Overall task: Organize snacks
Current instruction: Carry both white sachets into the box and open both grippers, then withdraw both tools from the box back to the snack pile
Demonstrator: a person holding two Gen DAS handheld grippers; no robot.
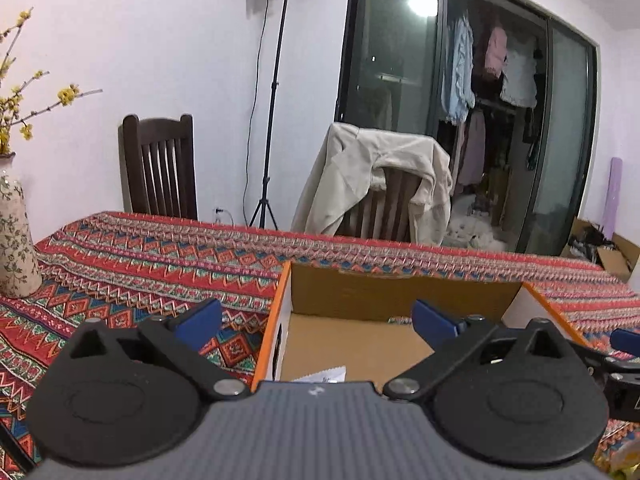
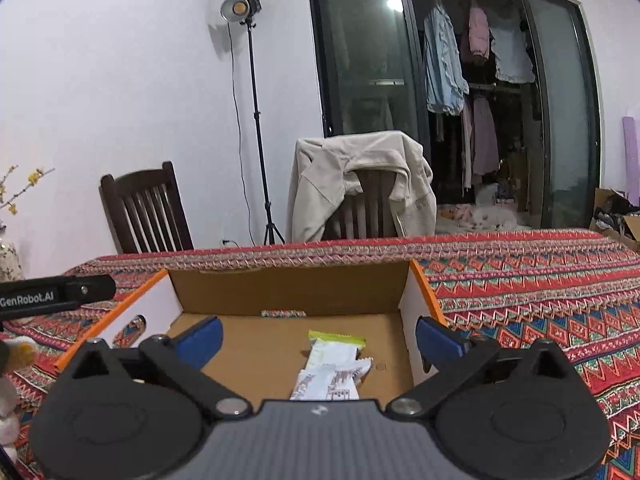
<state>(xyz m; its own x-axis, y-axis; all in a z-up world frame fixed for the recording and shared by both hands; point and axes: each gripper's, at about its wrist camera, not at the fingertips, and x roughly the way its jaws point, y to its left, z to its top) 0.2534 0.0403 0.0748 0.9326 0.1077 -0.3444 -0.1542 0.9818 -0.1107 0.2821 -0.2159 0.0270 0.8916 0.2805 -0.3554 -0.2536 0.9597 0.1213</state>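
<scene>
An open cardboard box [image 2: 288, 288] with orange-edged white sides sits on the patterned tablecloth. On its floor lie two snack packets: a white one with a green end [image 2: 334, 350] and a white one with brown print [image 2: 332, 384]. My right gripper [image 2: 318, 338] hangs over the box, jaws spread wide, nothing between its blue pads. In the left wrist view the same box [image 1: 400, 292] lies ahead, and a white packet corner [image 1: 322, 376] peeks out above the gripper body. My left gripper [image 1: 316, 320] is open and empty over the box's left wall.
A floral vase [image 1: 14, 236] with yellow-flowered twigs stands at the table's left. Two dark wooden chairs [image 2: 148, 208] stand behind the table, one draped with a beige jacket [image 2: 356, 180]. A light stand [image 2: 256, 120] is by the wall. The left gripper's black body [image 2: 56, 292] enters the right wrist view.
</scene>
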